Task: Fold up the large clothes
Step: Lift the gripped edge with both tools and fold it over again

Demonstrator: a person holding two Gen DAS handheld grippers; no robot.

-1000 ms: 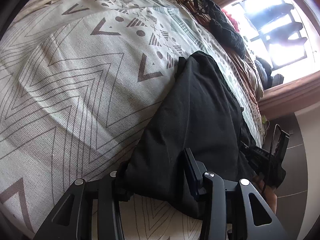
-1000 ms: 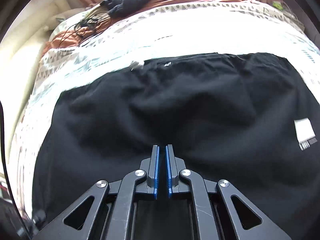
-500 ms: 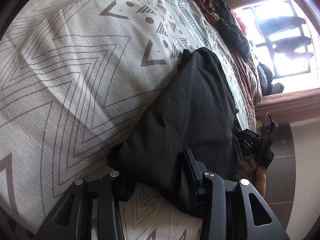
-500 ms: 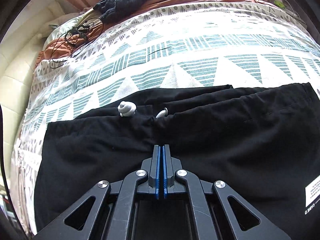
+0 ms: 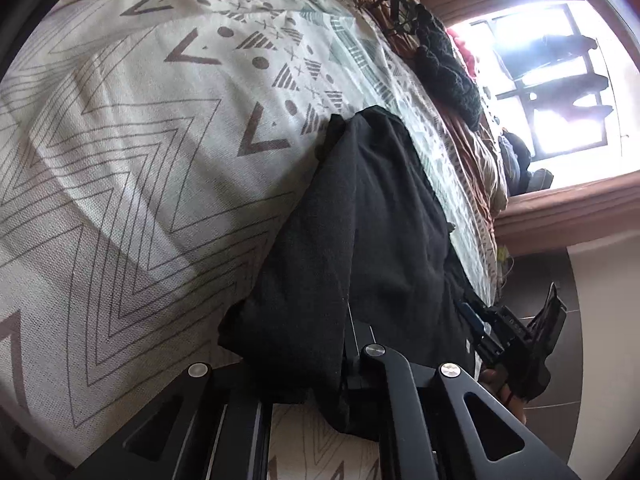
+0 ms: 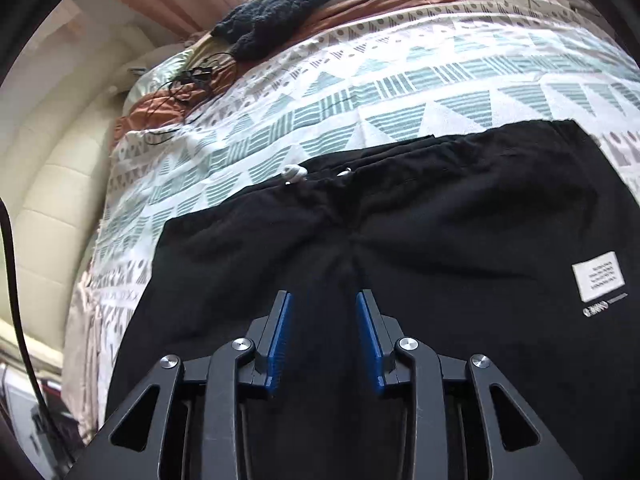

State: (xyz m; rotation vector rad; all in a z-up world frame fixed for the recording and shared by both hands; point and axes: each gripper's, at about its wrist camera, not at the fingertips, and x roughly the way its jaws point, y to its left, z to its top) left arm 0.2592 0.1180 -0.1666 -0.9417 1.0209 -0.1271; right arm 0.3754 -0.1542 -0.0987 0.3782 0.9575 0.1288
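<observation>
A black garment [image 5: 372,220] lies spread on the patterned bedspread [image 5: 140,160]. My left gripper [image 5: 328,332] is shut on its bunched near edge, and the cloth covers the fingertips. In the right wrist view the same garment [image 6: 440,232] shows white drawstring ends [image 6: 294,172] at its far edge and a white label [image 6: 598,276] on the right. My right gripper [image 6: 323,296] hovers over the cloth with its jaws opening. The blue pads [image 6: 280,332] stand apart and pinch nothing. The right gripper [image 5: 516,336] and the hand holding it also show at the bed's edge.
A dark knitted garment [image 6: 288,4] and black cables [image 6: 188,80] lie on an orange-brown blanket at the far side of the bed. A cream padded headboard [image 6: 52,184] runs along the left. A bright window [image 5: 552,80] and dark floor tiles border the bed.
My left jaws have closed onto the black cloth's edge. My right jaws, shut before, now stand apart, and that gripper has lifted back so more bedspread shows beyond the garment.
</observation>
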